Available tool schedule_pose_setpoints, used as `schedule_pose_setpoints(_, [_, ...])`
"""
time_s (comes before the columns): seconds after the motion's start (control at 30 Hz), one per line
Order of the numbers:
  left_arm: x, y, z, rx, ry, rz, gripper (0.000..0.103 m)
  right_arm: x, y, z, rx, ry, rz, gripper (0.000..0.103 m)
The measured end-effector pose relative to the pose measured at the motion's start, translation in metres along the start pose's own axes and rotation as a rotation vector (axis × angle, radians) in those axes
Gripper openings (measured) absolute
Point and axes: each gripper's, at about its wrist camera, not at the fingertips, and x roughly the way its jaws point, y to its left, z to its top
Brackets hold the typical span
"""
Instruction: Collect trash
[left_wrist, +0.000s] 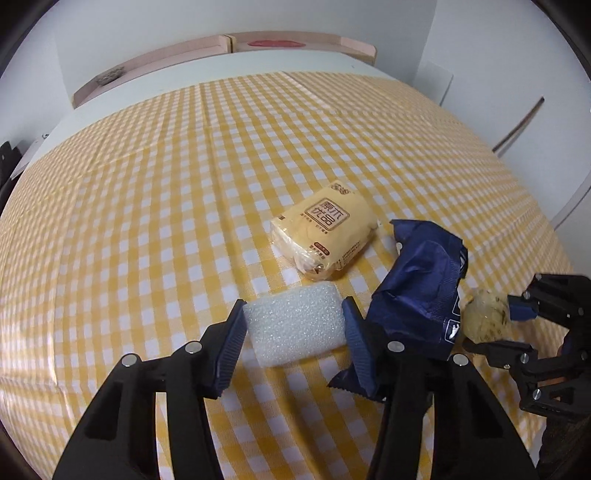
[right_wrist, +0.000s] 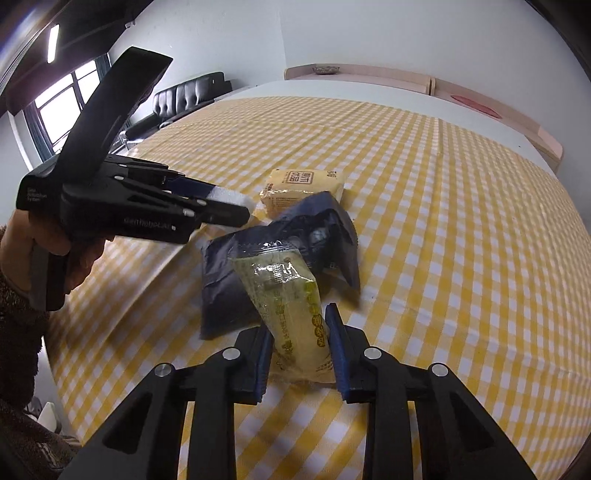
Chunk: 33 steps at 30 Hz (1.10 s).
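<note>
A white foam block (left_wrist: 295, 326) rests on the yellow checked tablecloth (left_wrist: 147, 221), and my left gripper (left_wrist: 293, 325) is shut on it, one pad against each end. In the right wrist view a crumpled clear yellow-printed wrapper (right_wrist: 295, 314) is pinched between the pads of my right gripper (right_wrist: 299, 347), its far end lifted over a dark blue foil wrapper (right_wrist: 221, 284). From the left wrist view the right gripper (left_wrist: 491, 328) holds that yellowish wrapper (left_wrist: 484, 317) just right of the blue wrapper (left_wrist: 417, 280). The left gripper (right_wrist: 236, 206) shows white foam between its fingers.
A sealed tan tissue pack (left_wrist: 325, 229) (right_wrist: 303, 184) lies just beyond the blue wrapper. A person's hand (right_wrist: 55, 243) grips the left tool. A pale wooden bench (left_wrist: 295, 42) runs behind the table, with a black sofa (right_wrist: 184, 96) far left.
</note>
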Motion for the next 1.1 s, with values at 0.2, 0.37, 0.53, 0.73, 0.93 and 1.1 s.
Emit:
schedule_pose_setpoints(0.2, [-0.032, -0.004, -0.019, -0.025, -0.040, -0.042, 0.052, -0.045, 0.010, -0.017, 0.014, -0.044, -0.025, 0.031])
schedule_pose_setpoints(0.37, [-0.063, -0.017, -0.043, -0.016, -0.078, -0.054, 0.052, -0.076, 0.026, -0.029, 0.014, -0.073, -0.031, 0.031])
schedule_pose_setpoints(0.53, [-0.093, -0.027, -0.065, -0.002, -0.100, -0.059, 0.052, -0.101, 0.044, -0.044, 0.022, -0.097, -0.027, 0.031])
schedule_pose_setpoints(0.73, [-0.130, -0.042, -0.097, 0.019, -0.134, -0.065, 0.052, -0.123, 0.072, -0.067, 0.022, -0.111, -0.021, 0.032])
schedule_pose_setpoints(0.93, [-0.158, -0.050, -0.134, 0.031, -0.162, -0.065, 0.052, -0.138, 0.103, -0.092, 0.004, -0.120, -0.011, 0.032])
schedule_pose_setpoints(1.1, [-0.179, -0.055, -0.164, 0.034, -0.178, -0.061, 0.052, -0.151, 0.128, -0.108, -0.017, -0.131, -0.017, 0.032])
